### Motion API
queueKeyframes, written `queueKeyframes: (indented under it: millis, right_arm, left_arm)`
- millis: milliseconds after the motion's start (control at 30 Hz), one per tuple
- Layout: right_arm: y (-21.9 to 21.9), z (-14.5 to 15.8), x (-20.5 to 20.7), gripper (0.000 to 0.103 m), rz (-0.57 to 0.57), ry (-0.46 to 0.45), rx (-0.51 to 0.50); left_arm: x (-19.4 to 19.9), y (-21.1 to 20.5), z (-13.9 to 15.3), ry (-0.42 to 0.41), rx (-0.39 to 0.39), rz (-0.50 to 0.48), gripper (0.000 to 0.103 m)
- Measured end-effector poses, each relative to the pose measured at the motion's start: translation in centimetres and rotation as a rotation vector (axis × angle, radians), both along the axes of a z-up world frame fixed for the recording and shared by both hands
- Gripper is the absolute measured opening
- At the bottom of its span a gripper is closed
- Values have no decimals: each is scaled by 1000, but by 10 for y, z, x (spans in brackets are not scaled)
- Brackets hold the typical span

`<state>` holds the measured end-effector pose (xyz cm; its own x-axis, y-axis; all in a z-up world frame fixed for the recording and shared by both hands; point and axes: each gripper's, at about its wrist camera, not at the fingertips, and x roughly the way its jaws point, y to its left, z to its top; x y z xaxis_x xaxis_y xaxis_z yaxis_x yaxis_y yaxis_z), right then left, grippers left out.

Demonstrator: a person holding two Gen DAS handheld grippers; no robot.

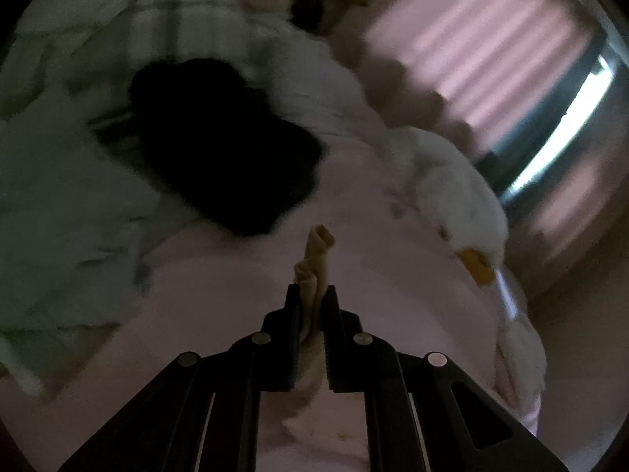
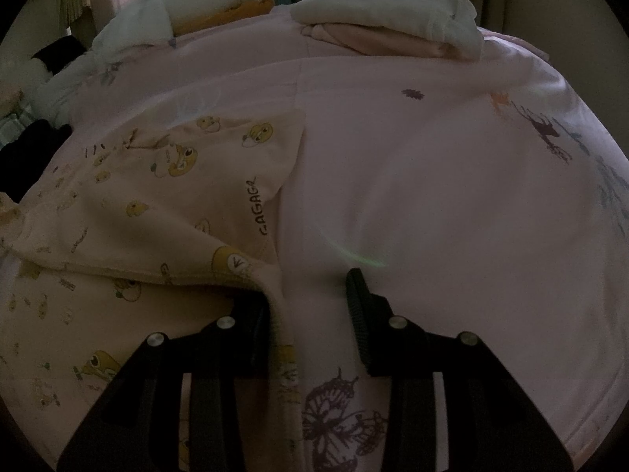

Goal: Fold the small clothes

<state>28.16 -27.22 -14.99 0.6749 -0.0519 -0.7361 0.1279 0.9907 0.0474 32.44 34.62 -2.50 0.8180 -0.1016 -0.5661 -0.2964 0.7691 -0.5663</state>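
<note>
**Cream cloth pinched on one side only, and the fold could be slipping**

Cotton printed with yellow cartoon chicks, the small garment point(image 2: 165, 196) is lying on the pink bed cover point(image 2: 432, 196), partly folded, with one flap doubled over itself. All places below are being given relative to this garment.

The left gripper point(image 1: 312, 295) is clamping a bunched cream edge point(image 1: 316, 259), apparently of the garment, its jaws pressed together on the cloth and lifting it off the cover. The right gripper point(image 2: 310, 287) is standing with its jaws apart at the near hem; the hem is draping over the left jaw, so nothing is being held there.

Risks, as a judgement:
- With only one side being held, any pull from the left is likely dragging the whole piece across the cover and undoing the flap
- The hem hanging on the open jaw may be snagging if the right gripper withdraws
- The pinch is narrow and bunched, so the cloth may be sliding out or creasing

Beyond the garment, a folded stack point(image 2: 393, 27) is sitting at the far edge of the bed, and a white plush duck point(image 1: 460, 204) and a black cloth heap point(image 1: 220, 149) are lying off to its sides, well apart from it
</note>
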Motion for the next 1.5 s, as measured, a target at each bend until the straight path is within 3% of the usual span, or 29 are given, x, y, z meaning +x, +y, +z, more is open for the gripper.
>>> queueKeyframes:
  millis: [267, 400, 600, 900, 1033, 1133, 1200, 1300, 1400, 1500]
  right_arm:
    - [-3, 0, -2, 37, 1, -6, 12]
    - [-6, -1, -2, 38, 3, -12, 37]
    - [-5, -1, -2, 38, 5, -15, 39]
    - [-7, -2, -3, 39, 6, -21, 57]
    - [-3, -2, -3, 39, 4, -19, 42]
    - [-4, -2, -3, 39, 5, -19, 38]
    - [-5, -2, -4, 39, 5, -20, 44]
    - [-7, -2, -3, 39, 7, -23, 59]
    - [-7, -2, -2, 40, 7, -24, 63]
    - [-7, -2, -2, 40, 9, -25, 68]
  left_arm:
    - [-3, -97, 49, -88, 13, -170, 9]
    - [-7, -159, 55, -138, -10, -296, 9]
    - [-4, -235, 46, -146, -46, -445, 9]
    - [12, -368, -3, -100, -126, -628, 8]
    - [20, -415, -22, -24, -114, -739, 11]
    - [25, -421, -32, 71, -85, -792, 30]
    - [21, -413, -28, 57, -101, -827, 44]
    - [10, -388, -14, 26, -47, -802, 63]
    - [6, -356, -10, 26, -2, -756, 63]
    - [-1, -311, -27, 106, 73, -658, 63]
